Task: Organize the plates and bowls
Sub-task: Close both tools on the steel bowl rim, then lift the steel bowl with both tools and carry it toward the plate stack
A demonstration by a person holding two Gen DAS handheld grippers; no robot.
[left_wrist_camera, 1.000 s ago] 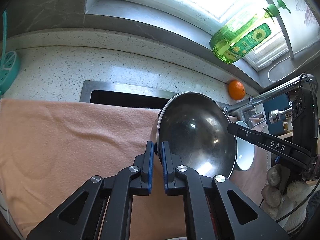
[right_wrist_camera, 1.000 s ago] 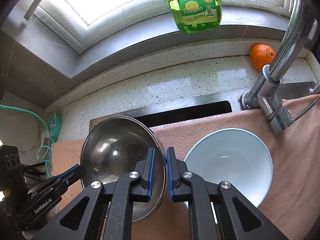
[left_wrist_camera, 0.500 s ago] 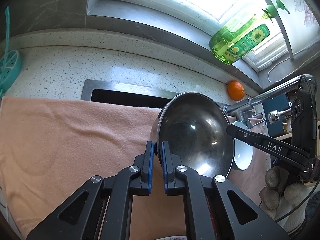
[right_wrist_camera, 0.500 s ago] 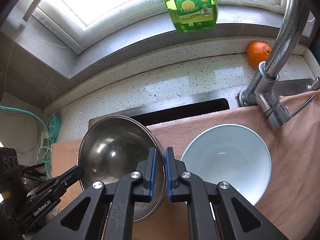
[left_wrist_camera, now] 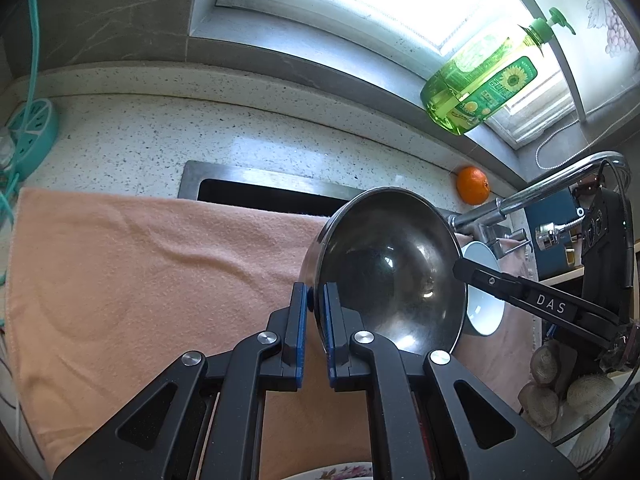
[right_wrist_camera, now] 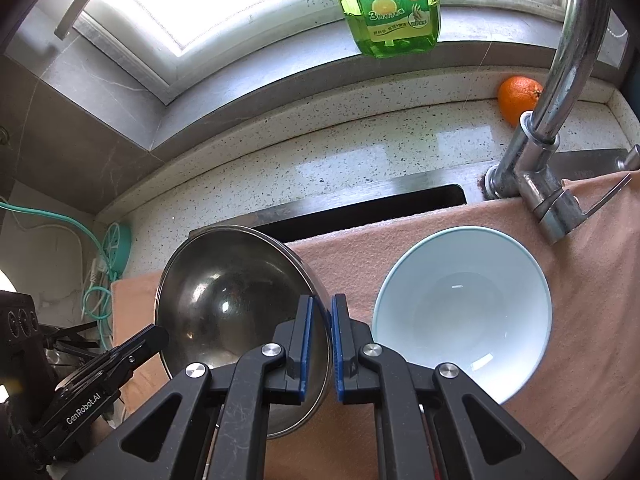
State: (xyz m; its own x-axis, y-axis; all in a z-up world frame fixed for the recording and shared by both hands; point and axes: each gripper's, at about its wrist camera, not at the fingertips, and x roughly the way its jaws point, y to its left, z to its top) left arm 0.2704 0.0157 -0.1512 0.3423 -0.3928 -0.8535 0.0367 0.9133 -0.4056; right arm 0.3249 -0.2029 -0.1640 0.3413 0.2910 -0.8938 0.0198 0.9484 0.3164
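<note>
Steel bowl [right_wrist_camera: 236, 304]: polished, tilted, rim clamped between both claws' blue pads. Pale blue bowl [right_wrist_camera: 464, 316]: empty, upright on the cloth, just right of the right claw.

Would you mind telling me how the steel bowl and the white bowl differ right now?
The steel bowl is shiny, dark metal; the white bowl is pale and glazed. The steel bowl is tilted, its rim pinched by both the left gripper and the right gripper; the white bowl sits upright, ungripped, on the towel. The steel bowl looks wider. Both are round and empty.
</note>
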